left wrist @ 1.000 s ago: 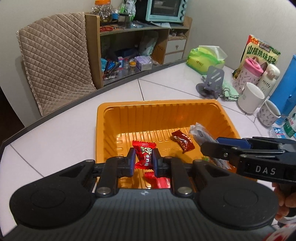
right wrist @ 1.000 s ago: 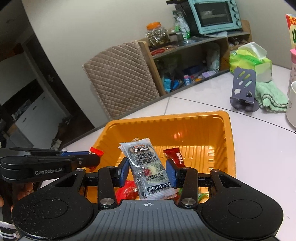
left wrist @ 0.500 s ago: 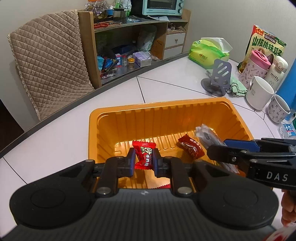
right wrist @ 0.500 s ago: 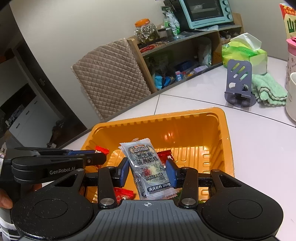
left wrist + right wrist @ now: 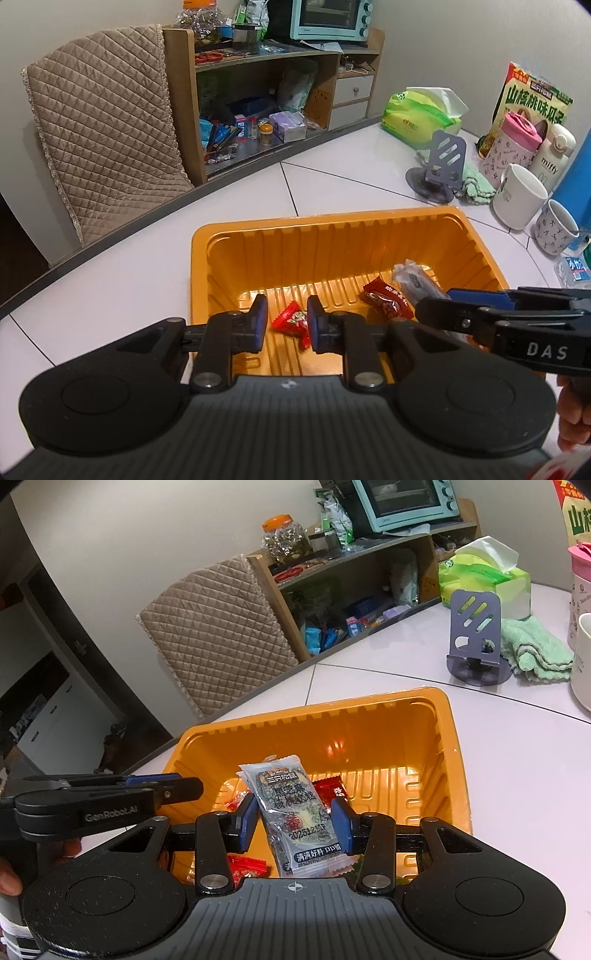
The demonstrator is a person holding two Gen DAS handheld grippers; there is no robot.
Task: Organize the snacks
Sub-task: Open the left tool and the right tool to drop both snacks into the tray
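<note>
The left gripper (image 5: 284,325), jaws opening, hangs over the orange tray (image 5: 369,236); the red candy (image 5: 293,321) lies loose between its pads on the tray floor, no longer pinched. The right gripper (image 5: 293,819) clamps the grey-white snack packet (image 5: 295,812) upright above the tray's near right part, beside a dark red candy (image 5: 388,301).

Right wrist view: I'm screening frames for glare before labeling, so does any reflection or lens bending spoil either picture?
Right wrist view: a bright glare patch on the orange tray's back wall; the packet's print stays readable. Left wrist view: fisheye curves the table edge; tray contents look sharp.
</note>
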